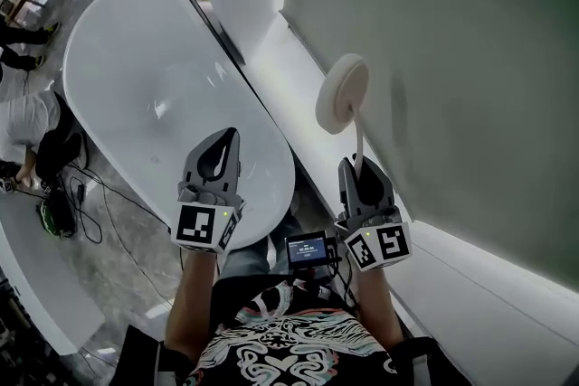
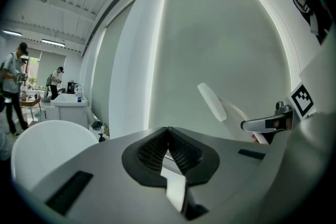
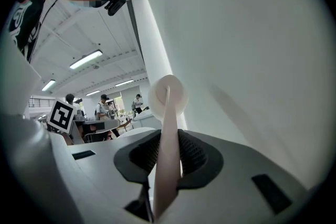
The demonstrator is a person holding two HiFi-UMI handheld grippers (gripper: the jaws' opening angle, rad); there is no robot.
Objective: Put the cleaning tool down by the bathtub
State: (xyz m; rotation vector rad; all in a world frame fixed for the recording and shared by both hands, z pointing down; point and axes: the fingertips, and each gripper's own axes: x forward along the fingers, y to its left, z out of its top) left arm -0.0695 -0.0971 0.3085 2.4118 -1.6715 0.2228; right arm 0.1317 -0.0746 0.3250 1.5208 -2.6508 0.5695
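- My right gripper (image 3: 167,136) has its jaws clamped on the thin handle of the cleaning tool (image 3: 168,94) — the handle runs up between the ribbed pads to a round white pad.
- My left gripper (image 2: 168,132) has its jaws pressed together at the tips, with nothing between them.
- In the head view the right gripper (image 1: 360,165) sits right of centre and the left gripper (image 1: 226,136) just left of centre, near each other.
- The cleaning tool (image 1: 342,93) stands upright above the right gripper, its pad close to the grey-green wall (image 1: 452,50); I cannot tell whether they touch.
- Below the pad runs a white ledge (image 1: 294,72) along the wall.
- The bathtub (image 1: 136,59) fills the upper left — the left gripper hangs over its near end.
- Cables (image 1: 95,194) lie on the floor at the left edge.
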